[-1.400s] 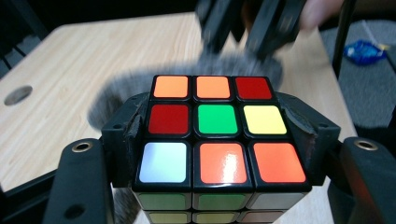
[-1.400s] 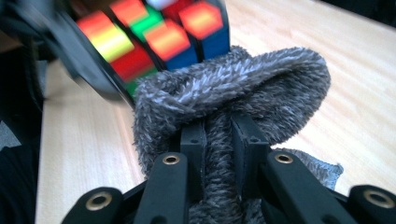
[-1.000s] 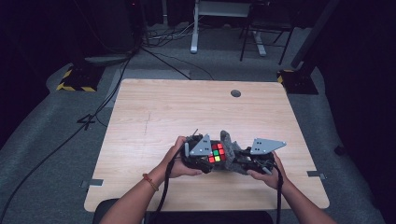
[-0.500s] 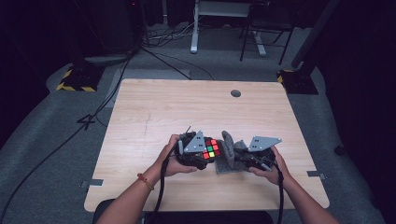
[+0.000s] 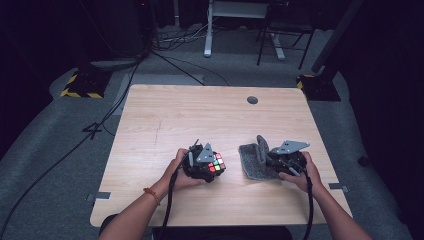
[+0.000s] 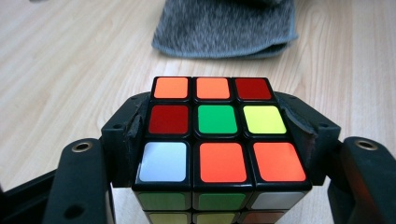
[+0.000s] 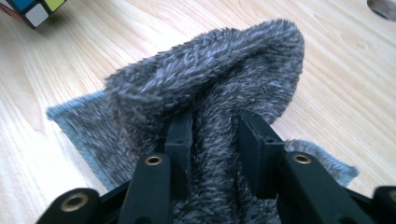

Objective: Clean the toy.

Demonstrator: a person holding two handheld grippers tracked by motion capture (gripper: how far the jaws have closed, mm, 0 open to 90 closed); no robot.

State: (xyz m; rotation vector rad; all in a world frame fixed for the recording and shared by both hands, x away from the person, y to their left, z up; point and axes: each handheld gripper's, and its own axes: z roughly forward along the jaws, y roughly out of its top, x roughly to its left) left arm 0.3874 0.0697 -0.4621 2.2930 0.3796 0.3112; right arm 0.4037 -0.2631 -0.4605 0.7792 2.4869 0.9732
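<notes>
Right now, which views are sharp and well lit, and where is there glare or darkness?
High view: lit table, dark surroundings, soft detail. Left gripper view: colourful puzzle cube crisp, slight sheen on stickers. Right gripper view: fuzzy grey cloth sharp, evenly lit.

Light wooden table [image 5: 165, 120]; grey cloth [image 5: 251, 162] lies on it.

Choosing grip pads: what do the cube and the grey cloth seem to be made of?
Cube: apparently hard black plastic with glossy coloured stickers, which reflect light. Grey cloth: soft, matte, fuzzy pile like microfibre or terry, with a stitched edge; it slumps in folds.
</notes>
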